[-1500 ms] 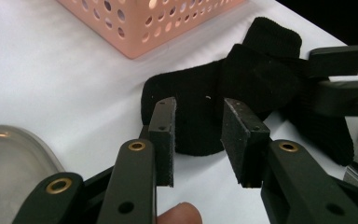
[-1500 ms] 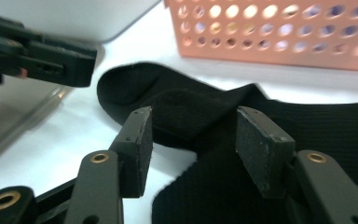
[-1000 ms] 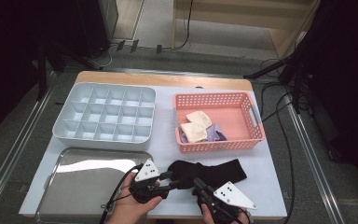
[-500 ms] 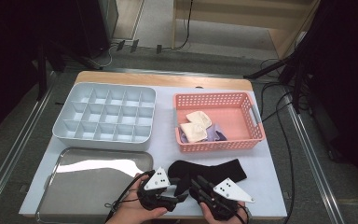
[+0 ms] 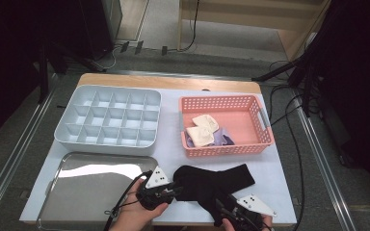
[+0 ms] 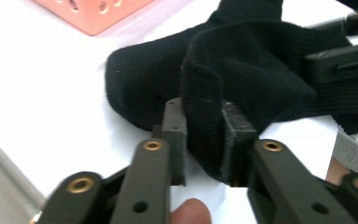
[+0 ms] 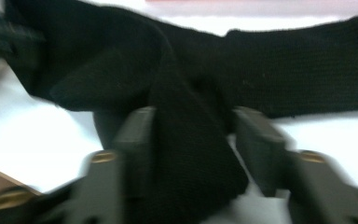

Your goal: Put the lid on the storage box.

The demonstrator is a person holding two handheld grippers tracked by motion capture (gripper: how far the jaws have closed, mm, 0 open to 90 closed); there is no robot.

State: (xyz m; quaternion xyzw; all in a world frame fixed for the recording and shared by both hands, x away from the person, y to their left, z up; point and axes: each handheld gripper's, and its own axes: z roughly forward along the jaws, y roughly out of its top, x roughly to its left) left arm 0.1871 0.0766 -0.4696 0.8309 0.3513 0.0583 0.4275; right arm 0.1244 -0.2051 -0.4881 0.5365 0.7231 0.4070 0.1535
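Both grippers on the black sock point(image 5: 212, 185), just below the pink basket point(image 5: 265, 144).
Left gripper point(image 5: 176, 191) has just been closing, pinching a fold; right gripper point(image 5: 221, 211) has eased open, cloth loose between.

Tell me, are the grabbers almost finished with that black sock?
Not nearly. The black sock lies on the white table, out of the pink basket. Right now the left gripper has just been closing and pinches a fold of it; the right gripper has sock between its jaws, which have just been opening. The compartment tray looks empty, so putting it away seems left.
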